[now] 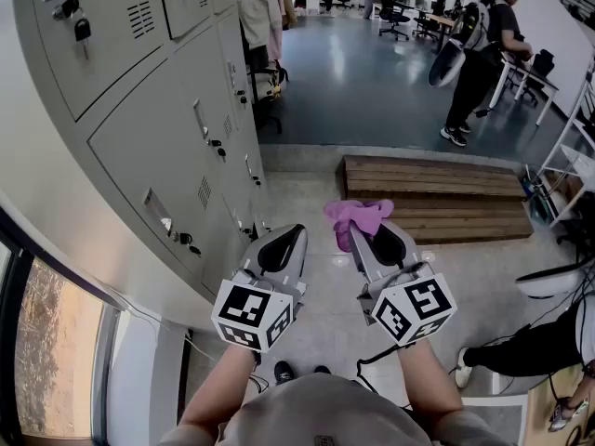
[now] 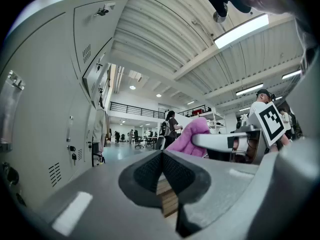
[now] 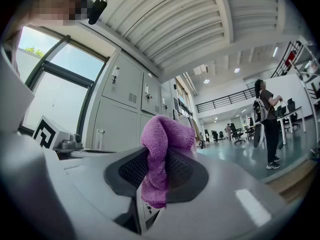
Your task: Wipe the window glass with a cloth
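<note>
Clamping a purple cloth (image 3: 162, 139) between the jaws of the right gripper (image 3: 156, 173), at the centre of the head view, with a bunched fold sticking out past the tips and a tail hanging between the pads. Holding the left gripper (image 2: 162, 170) just to the left of it, jaws pressed together on nothing. Judging the cloth soft, light and limp, likely crumpling under pressure, so probably gripping best on a thick bunched part while leaving fabric free to lie flat. Leaving the window glass (image 1: 51, 342) at the lower left of the head view well apart from the cloth, not yet touching. Facing a row of grey lockers (image 1: 167, 137) at the upper left, doors shut and hiding any contents
</note>
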The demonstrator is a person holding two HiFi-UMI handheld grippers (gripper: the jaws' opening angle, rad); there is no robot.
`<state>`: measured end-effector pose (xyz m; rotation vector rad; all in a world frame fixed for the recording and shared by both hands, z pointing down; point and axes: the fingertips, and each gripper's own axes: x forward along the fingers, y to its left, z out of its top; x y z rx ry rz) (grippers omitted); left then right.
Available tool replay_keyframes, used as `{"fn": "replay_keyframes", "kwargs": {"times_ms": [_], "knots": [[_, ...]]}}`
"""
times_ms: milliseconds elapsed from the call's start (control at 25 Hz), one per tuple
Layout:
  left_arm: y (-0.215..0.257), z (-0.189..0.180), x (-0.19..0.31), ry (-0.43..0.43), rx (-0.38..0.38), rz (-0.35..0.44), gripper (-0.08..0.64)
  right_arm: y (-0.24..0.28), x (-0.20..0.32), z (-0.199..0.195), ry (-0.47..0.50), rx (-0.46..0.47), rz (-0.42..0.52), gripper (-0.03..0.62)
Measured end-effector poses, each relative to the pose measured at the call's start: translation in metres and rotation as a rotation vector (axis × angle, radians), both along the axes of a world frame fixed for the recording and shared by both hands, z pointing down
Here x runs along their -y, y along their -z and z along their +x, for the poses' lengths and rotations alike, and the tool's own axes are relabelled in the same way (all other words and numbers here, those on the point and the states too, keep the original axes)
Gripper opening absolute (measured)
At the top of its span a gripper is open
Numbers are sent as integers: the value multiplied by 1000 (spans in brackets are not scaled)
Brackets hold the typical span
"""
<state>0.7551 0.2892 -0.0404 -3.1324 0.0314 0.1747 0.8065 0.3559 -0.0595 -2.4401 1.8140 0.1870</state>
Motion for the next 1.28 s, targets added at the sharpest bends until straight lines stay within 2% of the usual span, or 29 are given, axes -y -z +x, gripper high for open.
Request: {"fn": "replay_keyframes", "kwargs": {"times_ms": [480,720,960,1280], "knots": [[1,-2,0,13,1,-2,2,0,-2,0,3,1,-1,117],[3,-11,3,66,-4,1,0,1,0,-4,51,1,4,117],[8,-57,11,236,-28,11,0,7,15,-36,210,-55,12,117],[10,-160,35,548,-14,23,1,12,50,-116,475,-77,43,117]]}}
